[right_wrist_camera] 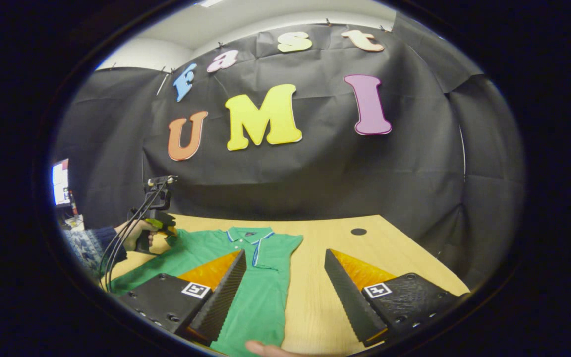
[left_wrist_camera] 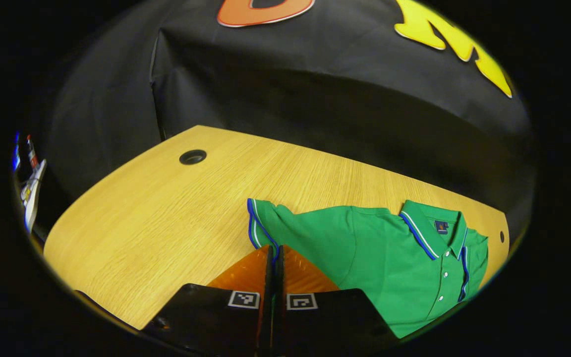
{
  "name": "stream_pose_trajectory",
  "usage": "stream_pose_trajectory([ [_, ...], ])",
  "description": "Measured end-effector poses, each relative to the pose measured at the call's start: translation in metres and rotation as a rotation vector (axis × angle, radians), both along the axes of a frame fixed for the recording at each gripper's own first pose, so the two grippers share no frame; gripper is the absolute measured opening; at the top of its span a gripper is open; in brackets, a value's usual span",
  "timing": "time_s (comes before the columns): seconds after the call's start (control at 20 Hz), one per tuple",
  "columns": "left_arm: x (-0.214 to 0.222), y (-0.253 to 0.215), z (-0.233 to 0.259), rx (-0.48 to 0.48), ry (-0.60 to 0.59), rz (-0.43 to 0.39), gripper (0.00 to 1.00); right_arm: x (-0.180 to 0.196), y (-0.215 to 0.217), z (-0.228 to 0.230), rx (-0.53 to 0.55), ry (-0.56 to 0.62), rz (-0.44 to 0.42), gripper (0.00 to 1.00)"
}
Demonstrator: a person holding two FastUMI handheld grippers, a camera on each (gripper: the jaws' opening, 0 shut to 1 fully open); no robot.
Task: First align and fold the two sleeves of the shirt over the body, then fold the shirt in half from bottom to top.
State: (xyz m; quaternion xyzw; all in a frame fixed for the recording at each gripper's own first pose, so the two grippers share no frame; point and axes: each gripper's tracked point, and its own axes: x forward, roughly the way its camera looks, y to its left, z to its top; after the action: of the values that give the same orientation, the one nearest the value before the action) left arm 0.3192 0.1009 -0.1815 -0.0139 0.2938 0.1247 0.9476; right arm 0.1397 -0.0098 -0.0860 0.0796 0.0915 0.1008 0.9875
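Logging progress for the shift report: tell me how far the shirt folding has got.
Done: in the right gripper view, the sleeve nearer the right gripper already looks folded over the green shirt. In hand: the left gripper is shut on the other sleeve, still spread on the table. Left: laying it over, then the bottom-to-top fold.

A wooden table [left_wrist_camera: 166, 208] with a pale, straight grain carries the scene, its far edge close against the black cloth wall. A round, dark cable hole [left_wrist_camera: 193, 157] is cut into the top near that far edge; in the right gripper view a hole of the same kind [right_wrist_camera: 358, 231] sits well to the right of the shirt. A green polo shirt [left_wrist_camera: 389, 253] with blue and white trim lies flat on the table, collar toward the wall, buttons up. One short sleeve [left_wrist_camera: 265, 223] spreads out sideways from the shirt's body onto the bare wood.
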Motion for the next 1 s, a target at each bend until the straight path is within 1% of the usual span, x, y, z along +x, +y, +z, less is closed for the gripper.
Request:
stream_pose_trajectory([
  [0.1,0.005,-0.014,0.010,0.071,0.000,-0.043,0.07,-0.001,0.001,0.002,0.003,-0.004,0.002,0.96],
  [0.2,0.009,-0.033,0.016,0.114,-0.004,-0.079,0.07,-0.001,-0.001,0.001,0.007,-0.003,-0.002,0.96],
  [0.25,0.011,-0.045,0.018,0.113,-0.008,-0.099,0.07,0.000,-0.002,0.001,0.009,-0.001,-0.005,0.98],
  [0.3,0.014,-0.060,0.020,0.108,-0.022,-0.129,0.07,0.000,-0.003,0.001,0.011,0.001,-0.008,0.96],
  [0.35,0.015,-0.072,0.019,0.104,-0.027,-0.139,0.07,0.000,-0.003,0.001,0.013,0.002,-0.009,0.96],
  [0.45,0.012,-0.094,0.018,0.086,-0.021,-0.171,0.13,0.000,-0.003,0.002,0.018,0.002,-0.008,0.96],
  [0.55,0.013,-0.105,0.027,0.104,-0.041,-0.177,0.18,-0.001,-0.004,0.004,0.023,-0.003,-0.006,0.98],
  [0.65,0.009,-0.118,0.036,0.079,-0.065,-0.183,0.73,-0.002,-0.006,0.007,0.038,-0.009,-0.009,0.96],
  [0.7,0.011,-0.115,0.041,0.083,-0.089,-0.166,1.00,-0.002,-0.006,0.008,0.046,-0.010,-0.011,0.96],
  [0.75,0.009,-0.113,0.047,0.085,-0.104,-0.151,1.00,-0.002,-0.006,0.009,0.053,-0.008,-0.010,0.96],
  [0.85,-0.002,-0.114,0.057,0.085,-0.115,-0.158,1.00,-0.003,-0.007,0.013,0.073,-0.009,-0.007,0.95],
  [0.95,-0.013,-0.111,0.072,0.100,-0.143,-0.159,1.00,-0.011,0.000,0.033,0.107,-0.065,0.032,0.95],
  [1.0,-0.022,-0.111,0.081,0.092,-0.164,-0.164,1.00,-0.015,0.000,0.043,0.125,-0.095,0.044,0.95],
])
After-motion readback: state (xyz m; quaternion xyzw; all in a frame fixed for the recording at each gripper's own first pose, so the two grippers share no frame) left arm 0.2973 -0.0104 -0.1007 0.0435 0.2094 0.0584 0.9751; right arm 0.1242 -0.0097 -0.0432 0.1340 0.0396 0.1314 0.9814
